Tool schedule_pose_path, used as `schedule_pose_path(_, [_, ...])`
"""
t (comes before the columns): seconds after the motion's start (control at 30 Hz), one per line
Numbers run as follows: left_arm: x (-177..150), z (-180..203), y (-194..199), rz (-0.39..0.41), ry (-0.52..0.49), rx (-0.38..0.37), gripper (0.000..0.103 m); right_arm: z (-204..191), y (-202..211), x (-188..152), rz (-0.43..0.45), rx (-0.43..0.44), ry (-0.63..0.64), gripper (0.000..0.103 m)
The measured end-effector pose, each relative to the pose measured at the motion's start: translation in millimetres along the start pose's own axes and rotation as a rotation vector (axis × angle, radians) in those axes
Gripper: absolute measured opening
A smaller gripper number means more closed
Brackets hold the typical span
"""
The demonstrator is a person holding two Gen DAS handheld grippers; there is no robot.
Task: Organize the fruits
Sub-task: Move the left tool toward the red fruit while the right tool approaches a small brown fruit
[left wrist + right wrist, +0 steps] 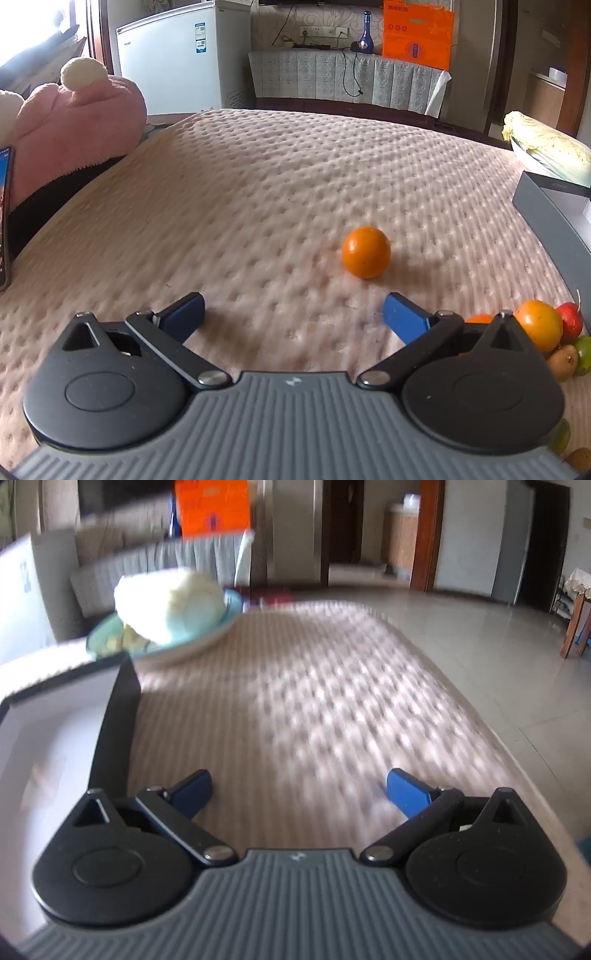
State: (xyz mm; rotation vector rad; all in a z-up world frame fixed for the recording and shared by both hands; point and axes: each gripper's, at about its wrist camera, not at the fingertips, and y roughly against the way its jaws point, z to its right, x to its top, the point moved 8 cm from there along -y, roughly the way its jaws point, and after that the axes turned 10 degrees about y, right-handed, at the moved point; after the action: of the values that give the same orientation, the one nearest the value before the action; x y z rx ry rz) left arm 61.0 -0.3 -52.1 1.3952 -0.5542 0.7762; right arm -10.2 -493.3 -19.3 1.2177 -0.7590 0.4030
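An orange [365, 252] lies alone on the beige quilted surface [258, 192], a little ahead and right of my left gripper [293, 314], which is open and empty. At the right edge lies a pile of fruit: another orange [538, 325], a red fruit [570, 316], a kiwi [562, 362] and a green fruit [584, 354]. A grey box [546, 218] with a white inside stands at the right; it also shows in the right wrist view [55, 709]. My right gripper [299, 792] is open and empty over the surface, beside the box. That view is blurred.
A cabbage on a light blue plate [207, 633] sits beyond the box; it also shows in the left wrist view [546, 147]. A pink plush toy [77, 122] and a phone [5, 218] lie at the left. The surface's edge drops to the floor [498, 653] at the right.
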Motion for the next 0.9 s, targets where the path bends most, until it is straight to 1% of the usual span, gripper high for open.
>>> schedule_pose_path(0.03, [0, 0, 0, 0.000, -0.001, -0.001, 0.103, 6, 8, 3, -0.034, -0.008, 0.021, 0.078])
schedule_pose_path(0.07, [0, 2, -1, -0.002, 0.001, 0.002, 0.103, 14, 27, 6, -0.018, -0.053, -0.001, 0.056])
schedule_pose_path(0.1, [0, 2, -1, -0.004, 0.002, -0.001, 0.103, 16, 57, 9, 0.030, -0.086, -0.035, 0.058])
schedule_pose_path(0.13, [0, 3, 0, -0.008, 0.004, -0.008, 0.103, 9, 95, 12, 0.129, -0.079, -0.056, 0.060])
schedule_pose_path(0.17, [0, 4, 2, -0.014, 0.009, -0.019, 0.103, -7, 135, 11, 0.241, -0.037, -0.051, 0.067])
schedule_pose_path(0.2, [-1, 6, 6, -0.019, 0.016, -0.034, 0.103, -29, 171, 6, 0.329, 0.027, -0.024, 0.080])
schedule_pose_path(0.23, [-1, 9, 11, -0.015, 0.019, -0.044, 0.103, -57, 202, -3, 0.382, 0.100, 0.018, 0.103])
schedule_pose_path(0.27, [-2, 12, 18, -0.005, 0.010, -0.050, 0.103, -89, 225, -16, 0.401, 0.182, 0.080, 0.103])
schedule_pose_path(0.3, [-3, 17, 25, 0.010, -0.009, -0.052, 0.103, -125, 241, -32, 0.388, 0.280, 0.172, 0.102])
schedule_pose_path(0.33, [-3, 21, 33, 0.028, -0.028, -0.054, 0.103, -161, 252, -51, 0.374, 0.354, 0.281, 0.100])
schedule_pose_path(0.37, [-3, 16, 47, 0.043, -0.041, -0.060, 0.103, -190, 264, -69, 0.407, 0.384, 0.388, 0.100])
schedule_pose_path(0.4, [-6, 4, 65, 0.007, -0.028, -0.083, 0.103, -214, 273, -84, 0.461, 0.389, 0.490, 0.099])
schedule_pose_path(0.43, [-8, 2, 75, 0.011, -0.029, -0.088, 0.103, -231, 277, -93, 0.495, 0.388, 0.567, 0.090])
schedule_pose_path(0.47, [-10, 0, 83, 0.011, -0.030, -0.087, 0.103, -240, 276, -98, 0.506, 0.387, 0.605, 0.082])
schedule_pose_path(0.5, [-12, -2, 92, 0.013, -0.026, -0.089, 0.103, -247, 273, -101, 0.504, 0.386, 0.633, 0.078])
schedule_pose_path(0.57, [-15, -8, 108, 0.016, -0.008, -0.091, 0.103, -250, 263, -106, 0.472, 0.393, 0.654, 0.065])
schedule_pose_path(0.6, [-14, -11, 110, 0.015, -0.002, -0.093, 0.103, -249, 258, -108, 0.446, 0.417, 0.641, 0.062])
schedule_pose_path(0.63, [-15, -15, 117, -0.014, 0.000, -0.086, 0.103, -248, 256, -107, 0.428, 0.446, 0.618, 0.061])
schedule_pose_path(0.7, [-20, -17, 129, -0.009, -0.006, -0.087, 0.103, -251, 254, -107, 0.415, 0.485, 0.584, 0.058])
schedule_pose_path(0.77, [-25, -16, 137, -0.003, -0.048, -0.080, 0.103, -252, 248, -106, 0.393, 0.491, 0.578, 0.049])
schedule_pose_path(0.8, [-28, -15, 138, 0.007, -0.086, -0.066, 0.103, -251, 246, -106, 0.383, 0.497, 0.571, 0.047])
schedule_pose_path(0.83, [-30, -15, 141, 0.006, -0.100, -0.071, 0.103, -253, 241, -108, 0.370, 0.505, 0.563, 0.045])
schedule_pose_path(0.9, [-35, -16, 143, 0.012, -0.131, -0.068, 0.103, -253, 235, -109, 0.347, 0.510, 0.553, 0.043])
